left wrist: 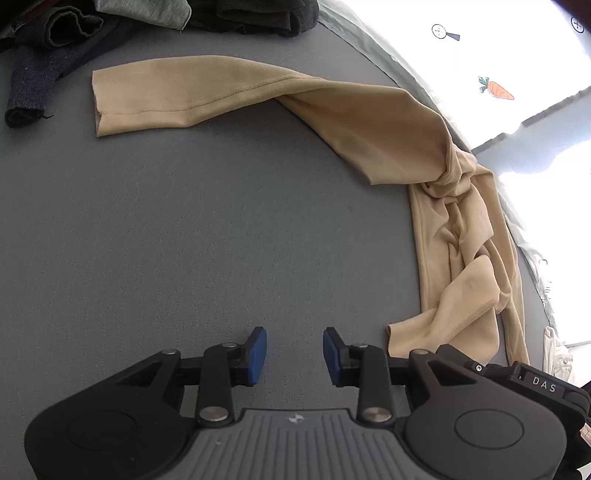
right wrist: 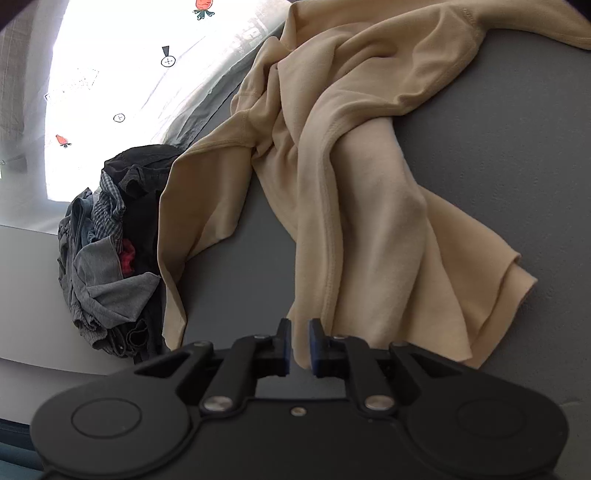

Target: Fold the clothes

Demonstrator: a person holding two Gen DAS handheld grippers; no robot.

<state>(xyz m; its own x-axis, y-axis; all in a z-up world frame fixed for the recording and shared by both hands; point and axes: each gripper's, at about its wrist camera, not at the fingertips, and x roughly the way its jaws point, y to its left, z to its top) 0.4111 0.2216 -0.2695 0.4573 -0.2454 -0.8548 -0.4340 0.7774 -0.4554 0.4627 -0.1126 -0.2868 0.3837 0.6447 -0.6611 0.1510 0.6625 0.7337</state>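
Observation:
A tan long-sleeved shirt (left wrist: 369,122) lies crumpled on the grey surface (left wrist: 184,221), one sleeve (left wrist: 166,96) stretched out flat to the left. My left gripper (left wrist: 294,354) hovers open over bare grey surface, just left of the shirt's near edge, with nothing between its blue pads. In the right wrist view the same shirt (right wrist: 369,184) spreads twisted ahead. My right gripper (right wrist: 299,347) is shut on the shirt's near edge, and tan fabric shows in the narrow gap between the pads. The right gripper's black body (left wrist: 517,376) shows at the lower right of the left wrist view.
A pile of dark and grey clothes (right wrist: 107,258) sits at the left edge of the surface, and it also shows as the clothes heap (left wrist: 74,29) along the top. A white sheet with carrot prints (left wrist: 517,55) lies beyond the far edge.

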